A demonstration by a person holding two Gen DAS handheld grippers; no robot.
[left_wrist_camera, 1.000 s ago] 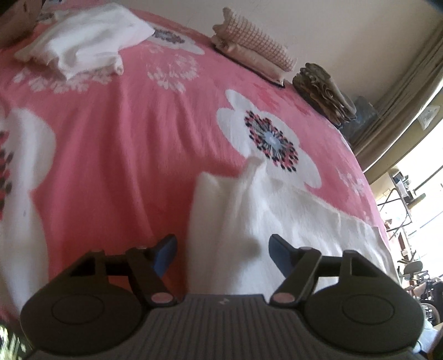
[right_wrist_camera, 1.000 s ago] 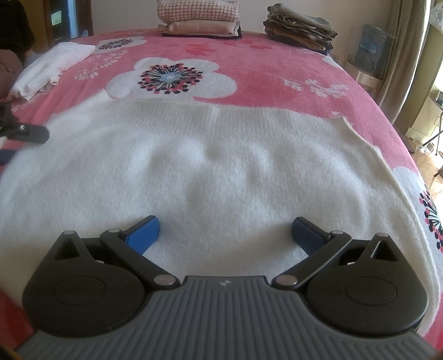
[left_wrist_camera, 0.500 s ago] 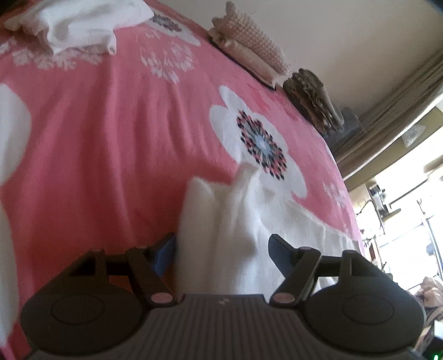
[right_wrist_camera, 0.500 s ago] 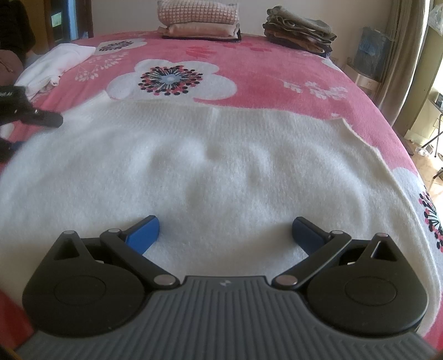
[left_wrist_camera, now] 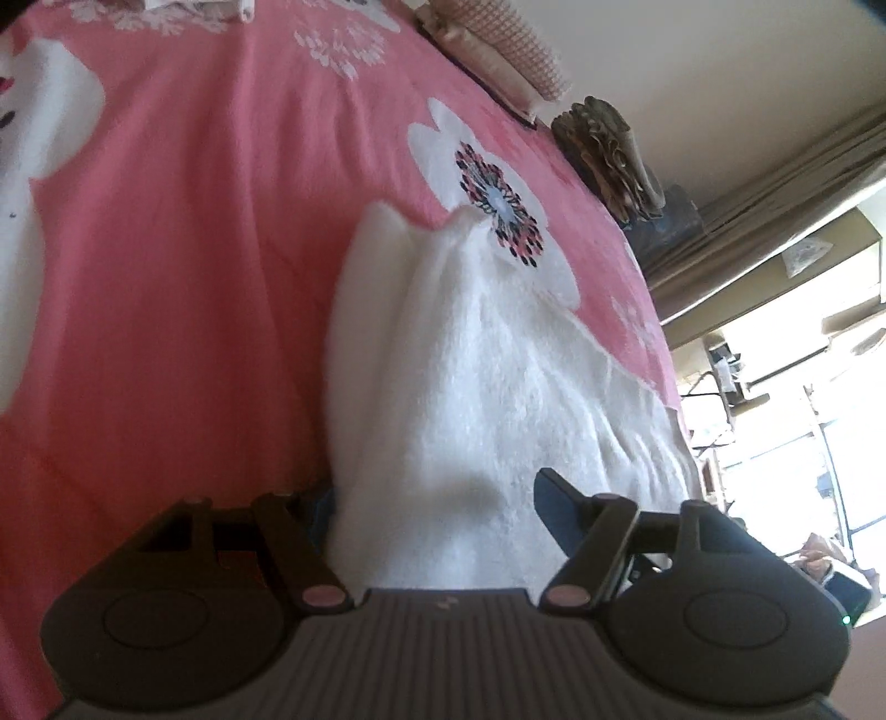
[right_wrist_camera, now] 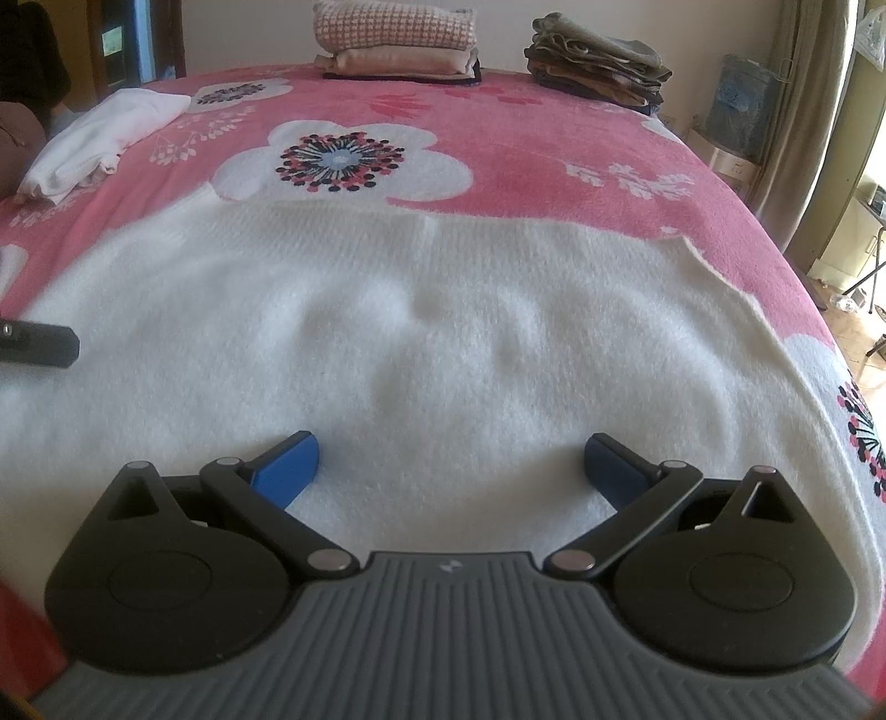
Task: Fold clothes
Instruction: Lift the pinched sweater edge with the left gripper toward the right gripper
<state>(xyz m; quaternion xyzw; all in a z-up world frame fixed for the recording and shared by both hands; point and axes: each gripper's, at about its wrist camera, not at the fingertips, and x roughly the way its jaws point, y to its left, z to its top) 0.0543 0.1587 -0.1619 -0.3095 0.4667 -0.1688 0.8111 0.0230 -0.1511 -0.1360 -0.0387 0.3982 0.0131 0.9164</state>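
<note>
You have a fuzzy white knit garment [right_wrist_camera: 443,343] spread flat across the near part of the pink fleece bedspread with large white flowers [right_wrist_camera: 526,127], its far edge lying just below one flower's dark-dotted centre. Your left gripper [left_wrist_camera: 437,498] sits at the garment's left edge, where the cloth is bunched up into a raised ridge between the two fingers; its jaws are closing, the left blue pad is mostly hidden behind the fabric and the right finger [left_wrist_camera: 554,493] stands clear of the ridge, so the cloth is between them but not yet pinched. From the right wrist view, one dark finger of that gripper pokes in at the far left, over the garment's edge. Your right gripper [right_wrist_camera: 451,459] hovers over the near middle of the garment with its blue pads [right_wrist_camera: 290,462] spread wide apart and nothing held. At the far end of the bed lie a folded stack of pink checked and beige clothes [right_wrist_camera: 396,41] and, to its right, a stack of olive-brown folded clothes [right_wrist_camera: 598,61]. A loosely folded white cloth [right_wrist_camera: 105,138] rests near the bed's left side.
</note>
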